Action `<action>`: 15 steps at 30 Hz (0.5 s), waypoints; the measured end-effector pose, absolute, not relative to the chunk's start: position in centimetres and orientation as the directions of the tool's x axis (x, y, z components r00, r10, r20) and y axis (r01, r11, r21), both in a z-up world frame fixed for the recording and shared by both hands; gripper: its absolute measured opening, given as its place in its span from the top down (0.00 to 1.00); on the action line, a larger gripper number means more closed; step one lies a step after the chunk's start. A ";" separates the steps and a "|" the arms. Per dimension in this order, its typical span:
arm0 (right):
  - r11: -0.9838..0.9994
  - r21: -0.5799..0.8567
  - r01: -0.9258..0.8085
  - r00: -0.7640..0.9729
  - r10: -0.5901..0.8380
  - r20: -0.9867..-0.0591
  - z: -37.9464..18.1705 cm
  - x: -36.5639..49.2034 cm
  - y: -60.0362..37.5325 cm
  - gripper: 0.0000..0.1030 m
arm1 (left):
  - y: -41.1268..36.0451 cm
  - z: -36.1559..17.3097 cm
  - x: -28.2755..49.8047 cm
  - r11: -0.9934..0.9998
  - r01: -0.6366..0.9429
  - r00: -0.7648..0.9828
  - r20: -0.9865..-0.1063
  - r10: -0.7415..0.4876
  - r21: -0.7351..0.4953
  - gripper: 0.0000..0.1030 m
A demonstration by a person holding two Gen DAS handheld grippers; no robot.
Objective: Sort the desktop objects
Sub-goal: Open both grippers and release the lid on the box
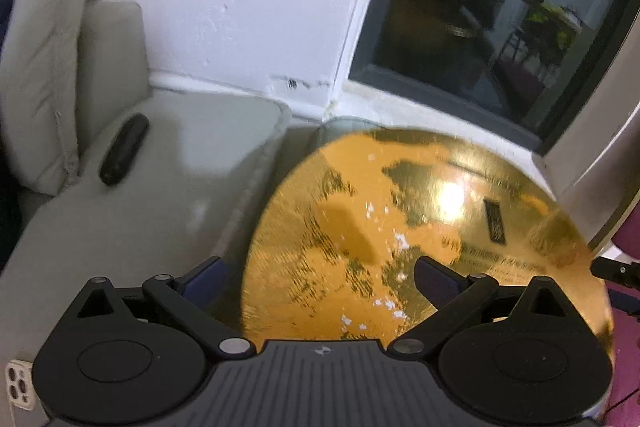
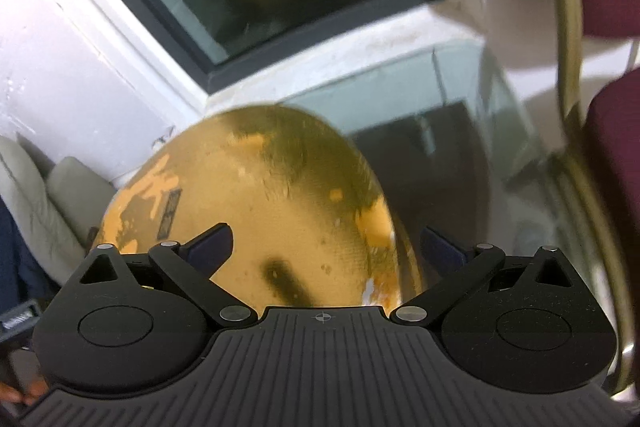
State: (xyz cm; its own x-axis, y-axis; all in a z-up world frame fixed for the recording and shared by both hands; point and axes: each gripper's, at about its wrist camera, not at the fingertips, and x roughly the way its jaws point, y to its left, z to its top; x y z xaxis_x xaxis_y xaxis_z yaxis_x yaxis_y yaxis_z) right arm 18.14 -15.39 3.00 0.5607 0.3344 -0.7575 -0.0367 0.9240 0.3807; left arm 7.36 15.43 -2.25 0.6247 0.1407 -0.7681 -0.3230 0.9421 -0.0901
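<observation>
A round gold board [image 1: 420, 227], smeared with orange patches and white crumbs, lies on a glass table. My left gripper [image 1: 320, 277] hovers open at the board's near edge, its right finger over the gold surface and its left finger off the rim. In the right wrist view the same gold board [image 2: 256, 211] fills the centre. My right gripper [image 2: 326, 247] is open above its right part, with the right finger past the board's rim over the glass. Neither gripper holds anything.
A black remote-like object [image 1: 124, 149] lies on a beige sofa cushion [image 1: 160, 195] left of the board. A phone [image 1: 19, 389] shows at the lower left corner. The glass table [image 2: 440, 131] meets a white wall and a dark window [image 1: 480, 7]. A maroon chair [image 2: 612, 167] stands at right.
</observation>
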 end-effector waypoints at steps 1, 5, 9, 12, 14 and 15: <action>0.931 0.363 -0.039 0.567 0.320 -0.759 3.7 17.9 -15.4 0.01 | 15.4 -1.9 7.1 0.941 -0.327 0.621 -0.769 0.149 -0.082 0.02; 0.938 0.338 -0.070 0.589 0.312 -0.745 7.2 15.4 -15.6 0.01 | 15.4 -0.3 5.8 0.938 -0.342 0.606 -0.774 0.181 -0.049 0.02; 0.948 0.306 -0.091 0.576 0.301 -0.760 9.4 12.1 -15.4 0.00 | 14.2 -0.3 4.8 0.938 -0.345 0.579 -0.780 0.238 0.030 0.02; 0.974 0.202 -0.103 0.588 0.224 -0.777 10.0 9.3 -14.7 0.08 | 12.9 -0.8 4.0 0.934 -0.341 0.555 -0.780 0.291 0.106 0.02; 0.983 0.117 -0.140 0.605 0.178 -0.776 10.0 7.6 -14.0 0.29 | 12.0 -1.2 3.5 0.929 -0.336 0.538 -0.777 0.326 0.156 0.02; 0.982 0.106 -0.154 0.593 0.178 -0.786 9.6 7.1 -13.6 0.46 | 11.6 -1.4 3.3 0.925 -0.334 0.530 -0.775 0.343 0.181 0.02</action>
State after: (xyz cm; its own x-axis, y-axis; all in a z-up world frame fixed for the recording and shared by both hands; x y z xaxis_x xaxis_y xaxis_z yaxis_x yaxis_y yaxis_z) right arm 7.11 -13.58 9.65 0.5926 0.1778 -0.7856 -0.1540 0.9824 0.1061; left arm 3.26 11.58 -1.35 0.5300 0.3432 -0.7754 -0.3338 0.9250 0.1813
